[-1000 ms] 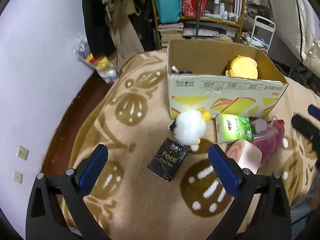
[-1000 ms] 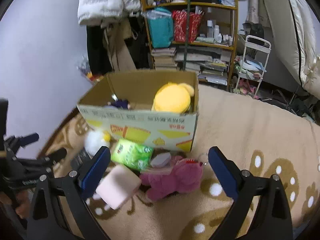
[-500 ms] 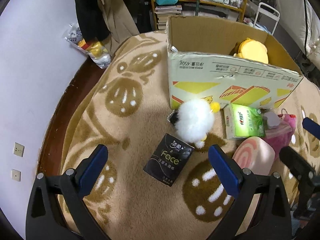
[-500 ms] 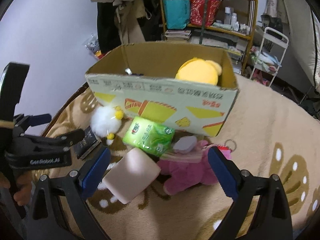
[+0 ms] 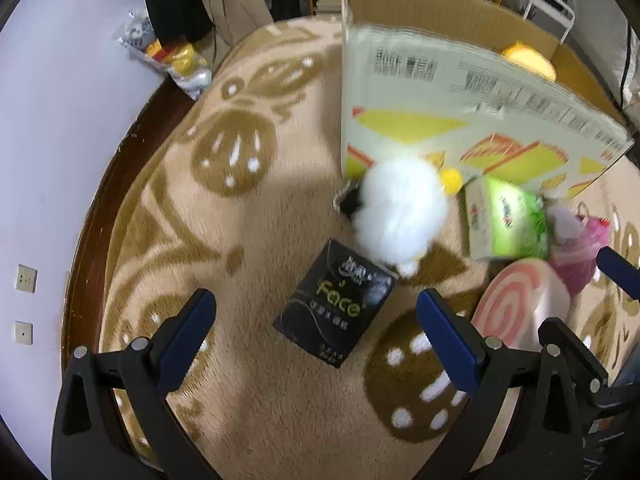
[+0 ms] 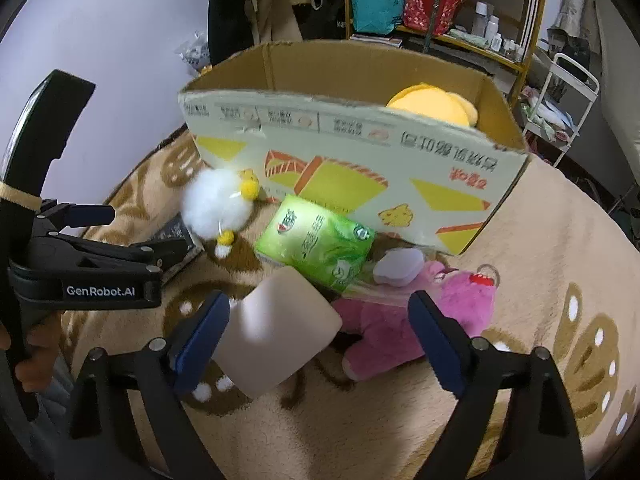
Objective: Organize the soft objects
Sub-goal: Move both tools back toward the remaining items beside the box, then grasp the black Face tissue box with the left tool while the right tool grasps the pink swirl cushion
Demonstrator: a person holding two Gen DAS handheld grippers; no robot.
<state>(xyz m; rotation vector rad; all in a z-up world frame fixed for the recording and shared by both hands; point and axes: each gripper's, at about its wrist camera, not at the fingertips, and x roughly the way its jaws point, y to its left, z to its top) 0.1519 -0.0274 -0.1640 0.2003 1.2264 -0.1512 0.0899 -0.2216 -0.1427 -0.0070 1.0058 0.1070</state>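
On the tan rug lie a white fluffy toy [image 5: 400,212] [image 6: 216,208], a black tissue pack [image 5: 336,308], a green tissue pack [image 5: 506,222] [image 6: 316,248], a pink roll cushion [image 5: 520,300] [image 6: 280,332] and a pink plush [image 6: 416,312], all in front of a cardboard box [image 5: 460,92] [image 6: 352,136] holding a yellow plush [image 6: 432,104]. My left gripper [image 5: 316,336] is open above the black pack. My right gripper [image 6: 320,340] is open, low over the cushion and pink plush.
A purple wall [image 5: 52,120] and wooden floor strip [image 5: 100,200] run along the left. Shelves with bags and bottles [image 6: 440,4] and a white cart [image 6: 560,92] stand behind the box. A plastic bag [image 5: 168,56] lies by the wall.
Both grippers have moved forward and down toward the objects on the rug. The jaws have stayed open. The objects have not shifted.
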